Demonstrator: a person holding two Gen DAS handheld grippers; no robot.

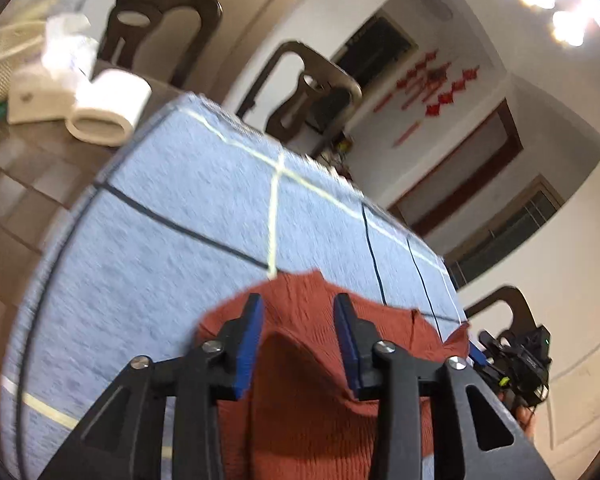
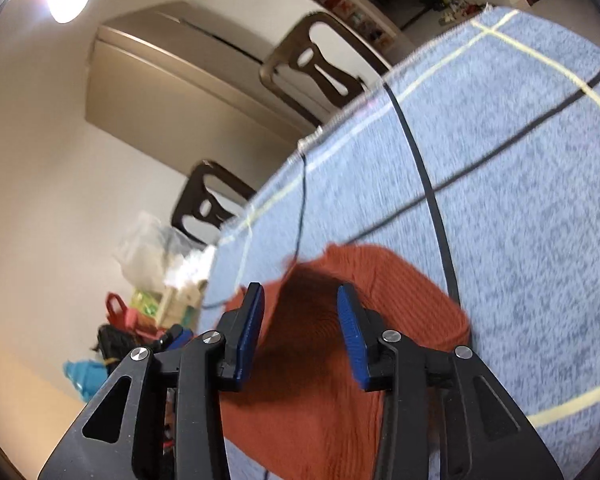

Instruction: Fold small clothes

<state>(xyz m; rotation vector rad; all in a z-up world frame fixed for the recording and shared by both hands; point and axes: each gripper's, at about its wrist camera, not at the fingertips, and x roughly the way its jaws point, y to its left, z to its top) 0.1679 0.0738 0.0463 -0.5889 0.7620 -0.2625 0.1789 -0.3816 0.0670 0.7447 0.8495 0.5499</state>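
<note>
A rust-red ribbed knit garment (image 1: pixel 300 420) lies on the blue checked tablecloth (image 1: pixel 180 220), bunched into soft folds. My left gripper (image 1: pixel 299 308) hangs just over its far edge, jaws open. A raised fold of the knit sits between the blue pads (image 1: pixel 252 344), and they do not press on it. In the right wrist view the same garment (image 2: pixel 400 292) lies near the cloth's left edge. My right gripper (image 2: pixel 301 294) stands open over it, a hollow of fabric between its fingers. One of its blue pads (image 1: pixel 477 354) shows at the garment's right corner in the left wrist view.
A white roll (image 1: pixel 108 108), a white box (image 1: pixel 36 100) and a mesh basket (image 1: pixel 4 68) stand on the tiled tabletop left of the cloth. Dark chairs (image 1: pixel 300 84) line the far side. Beyond the cloth's edge (image 2: pixel 260 208) are bags (image 2: pixel 140 312) on the floor.
</note>
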